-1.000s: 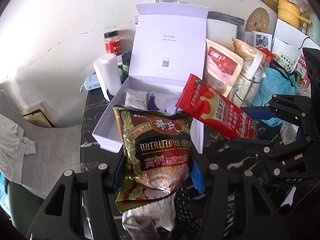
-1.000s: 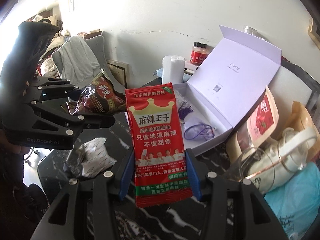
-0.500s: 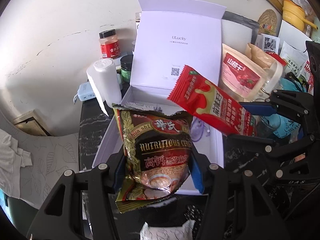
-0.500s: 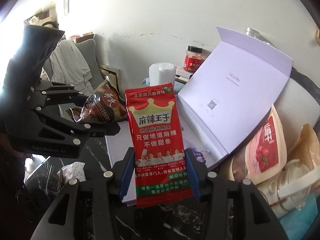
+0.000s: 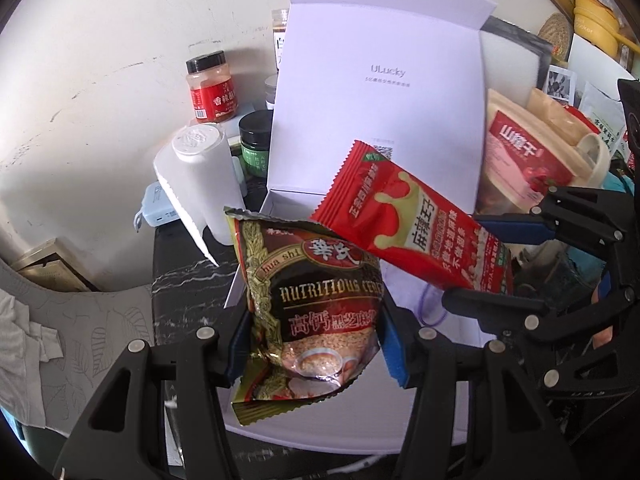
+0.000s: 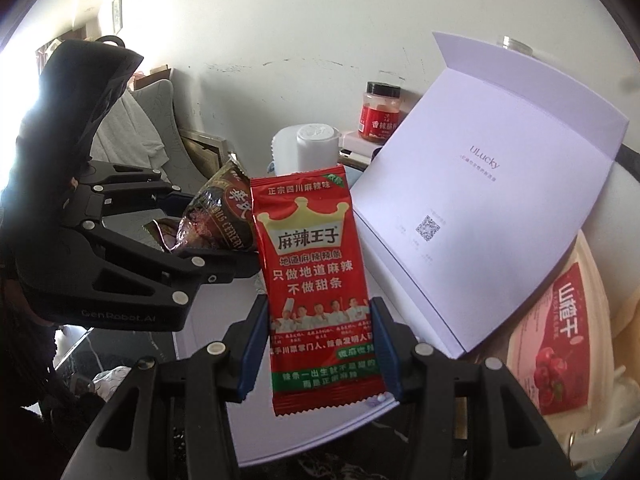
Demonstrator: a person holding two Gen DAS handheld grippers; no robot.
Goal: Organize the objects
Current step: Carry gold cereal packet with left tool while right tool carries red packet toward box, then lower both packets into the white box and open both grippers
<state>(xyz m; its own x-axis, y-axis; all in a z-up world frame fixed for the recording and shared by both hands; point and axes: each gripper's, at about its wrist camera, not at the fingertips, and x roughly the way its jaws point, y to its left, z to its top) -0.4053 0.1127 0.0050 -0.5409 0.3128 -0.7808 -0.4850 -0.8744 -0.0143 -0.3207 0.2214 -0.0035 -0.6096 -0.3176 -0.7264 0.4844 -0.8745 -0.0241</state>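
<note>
White plaster wall [image 5: 100, 60] backs a dark marbled tabletop [image 5: 188, 276], on which a white gift box [image 5: 360, 420] lies with its lid [image 5: 380, 92] standing upright at twelve o'clock in the left wrist view. At ten o'clock from the box stand a red-labelled spice jar [image 5: 212, 88], a dark green-labelled jar [image 5: 255, 142] and a white roll [image 5: 208, 184], with a pale blue charger [image 5: 158, 210] just beside the roll. At two o'clock from the box a pink fruit-snack pouch [image 5: 520, 164] leans among other clutter. The left gripper [image 5: 312, 352] is clamped on a brown cereal sachet [image 5: 316, 312], its blue pads [image 5: 394, 348] pressing both sides, and the sachet hangs above the open box. The right gripper [image 6: 318, 344] is clamped on a red spicy-snack packet [image 6: 316, 280], held upright over the box interior; in the left wrist view that packet slants from three o'clock, overlapping the sachet's top corner, though whether they touch cannot be told. Grey patterned chair fabric [image 5: 100, 320] shows at eight o'clock beyond the table edge.
</note>
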